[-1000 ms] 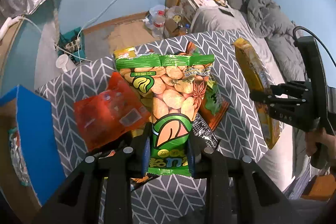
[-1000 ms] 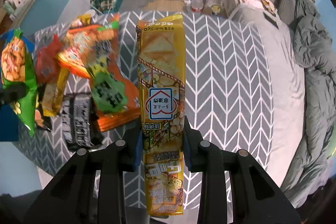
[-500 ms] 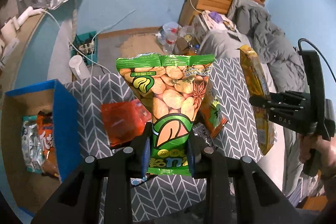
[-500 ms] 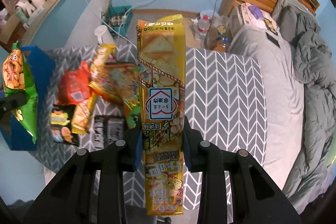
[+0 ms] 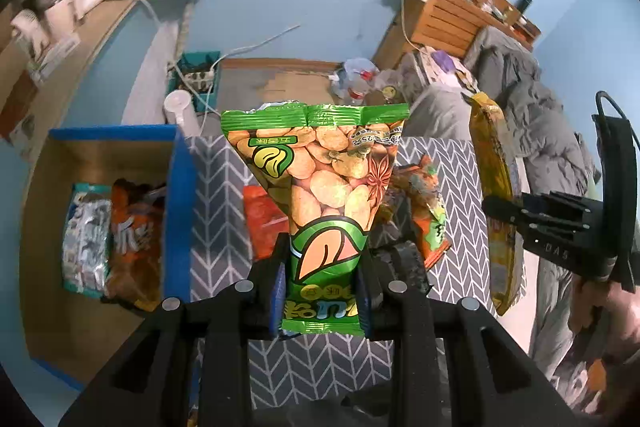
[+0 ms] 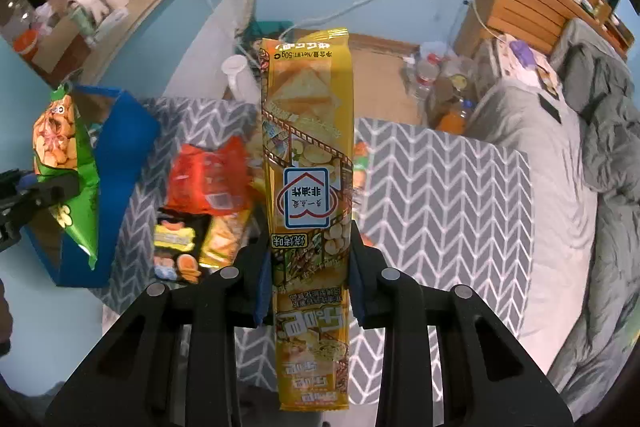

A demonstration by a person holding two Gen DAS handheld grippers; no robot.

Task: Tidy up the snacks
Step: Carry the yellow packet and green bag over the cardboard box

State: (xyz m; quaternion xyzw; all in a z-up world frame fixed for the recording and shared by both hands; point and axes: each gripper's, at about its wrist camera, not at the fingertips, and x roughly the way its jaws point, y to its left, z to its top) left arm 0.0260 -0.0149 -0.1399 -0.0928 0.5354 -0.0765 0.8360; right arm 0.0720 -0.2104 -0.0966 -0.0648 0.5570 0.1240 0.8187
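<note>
Left gripper clamped the green bag, right gripper the yellow pack; both had lifted off the surface, box now closer, drop-off likely next.

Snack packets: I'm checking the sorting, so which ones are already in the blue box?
The silver packet and orange packet beside it; the others are held or on the cloth.

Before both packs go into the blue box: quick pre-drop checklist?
1. Left gripper clamped on green bean bag: ok.
2. Right gripper clamped on yellow cracker pack: ok.
3. Blue box open on top: ok.
4. Free floor in box beside the two packs already inside: ok.
5. Either pack positioned over the box: not ok.
6. Yellow pack fits lengthwise: cannot tell.
</note>
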